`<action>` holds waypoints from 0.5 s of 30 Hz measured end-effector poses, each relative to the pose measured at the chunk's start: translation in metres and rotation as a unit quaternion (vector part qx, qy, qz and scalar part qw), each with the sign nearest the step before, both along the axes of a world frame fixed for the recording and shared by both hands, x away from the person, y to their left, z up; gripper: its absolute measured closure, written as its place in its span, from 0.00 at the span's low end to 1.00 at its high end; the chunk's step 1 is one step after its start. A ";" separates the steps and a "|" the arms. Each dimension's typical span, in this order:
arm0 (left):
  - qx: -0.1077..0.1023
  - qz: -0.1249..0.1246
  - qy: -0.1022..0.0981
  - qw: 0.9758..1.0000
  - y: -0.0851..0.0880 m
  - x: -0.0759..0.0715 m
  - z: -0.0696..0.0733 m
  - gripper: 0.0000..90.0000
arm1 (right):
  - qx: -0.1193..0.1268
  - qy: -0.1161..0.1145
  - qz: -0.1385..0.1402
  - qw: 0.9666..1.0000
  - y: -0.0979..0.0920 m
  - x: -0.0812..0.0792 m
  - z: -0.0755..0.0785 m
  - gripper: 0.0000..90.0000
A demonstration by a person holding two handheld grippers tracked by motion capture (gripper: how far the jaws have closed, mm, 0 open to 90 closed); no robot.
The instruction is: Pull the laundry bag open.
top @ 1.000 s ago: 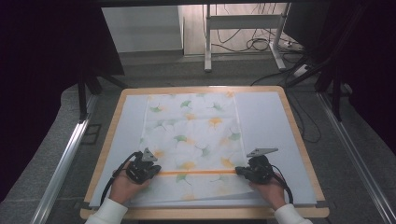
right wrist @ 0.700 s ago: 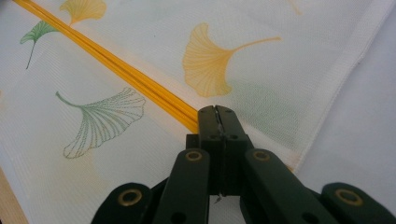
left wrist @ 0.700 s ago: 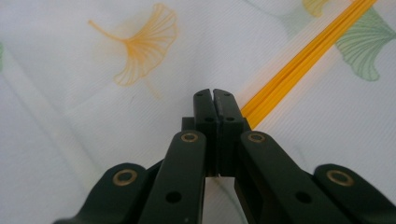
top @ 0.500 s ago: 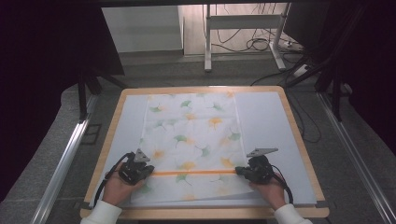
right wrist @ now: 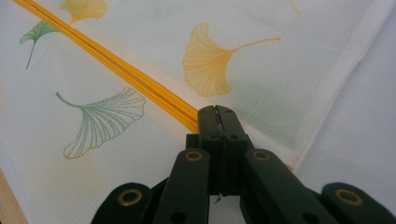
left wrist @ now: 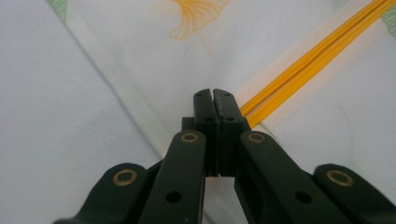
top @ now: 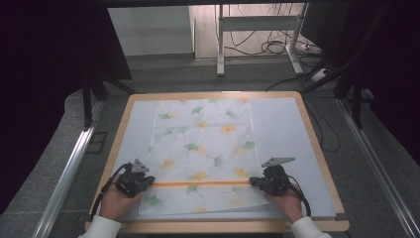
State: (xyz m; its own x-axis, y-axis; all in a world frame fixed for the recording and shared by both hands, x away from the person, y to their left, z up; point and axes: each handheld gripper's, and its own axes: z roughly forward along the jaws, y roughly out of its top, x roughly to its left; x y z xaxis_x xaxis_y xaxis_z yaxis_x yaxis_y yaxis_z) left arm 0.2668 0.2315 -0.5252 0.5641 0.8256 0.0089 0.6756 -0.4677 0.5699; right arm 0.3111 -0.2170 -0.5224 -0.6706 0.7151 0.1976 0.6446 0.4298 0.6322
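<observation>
The ginkgo-print cloth (top: 205, 148) lies flat on the white-covered table (top: 287, 129); thin, limp and light, best taken by its edges. Left gripper (top: 144, 181) and right gripper (top: 253, 182), jaws closed, seem pinched on its orange stripe (top: 198, 183).

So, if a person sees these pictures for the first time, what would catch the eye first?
Probably the white cloth printed with yellow and green ginkgo leaves, spread flat in the middle of the table. Next, the bright orange stripe running across the cloth near its front edge. The left gripper and the right gripper, jaws shut, sit at the two ends of that stripe.
</observation>
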 end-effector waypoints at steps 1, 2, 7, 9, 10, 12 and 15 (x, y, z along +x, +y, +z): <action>0.001 0.000 0.000 1.000 0.000 0.000 0.000 1.00 | 0.000 0.000 0.000 1.000 0.000 0.000 0.000 0.99; 0.000 0.000 0.000 1.000 0.001 0.000 0.000 1.00 | 0.000 0.000 0.000 1.000 0.000 0.000 0.000 0.99; 0.004 -0.002 0.000 1.000 0.002 0.000 0.000 1.00 | 0.002 -0.001 0.000 1.000 0.000 0.000 0.000 0.99; 0.004 0.000 -0.001 1.000 0.002 0.000 0.000 1.00 | 0.002 0.000 0.000 1.000 0.000 0.000 0.000 0.99; 0.006 0.003 -0.001 1.000 0.002 0.000 0.000 1.00 | 0.002 -0.001 0.000 1.000 0.000 0.000 0.000 0.99; 0.006 0.005 -0.002 1.000 0.004 -0.001 0.000 1.00 | 0.003 -0.001 0.000 1.000 0.000 0.000 0.000 0.99; 0.001 0.010 -0.002 1.000 0.011 -0.001 0.001 1.00 | 0.004 -0.001 0.000 1.000 0.000 0.000 -0.001 0.99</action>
State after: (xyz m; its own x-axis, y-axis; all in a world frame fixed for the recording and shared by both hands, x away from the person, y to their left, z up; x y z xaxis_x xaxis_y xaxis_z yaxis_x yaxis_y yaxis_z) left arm 0.2660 0.2430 -0.5240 0.5477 0.8366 0.0132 0.6826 -0.4559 0.5712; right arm 0.3113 -0.2175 -0.5230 -0.6714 0.7127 0.2030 0.6436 0.4249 0.6366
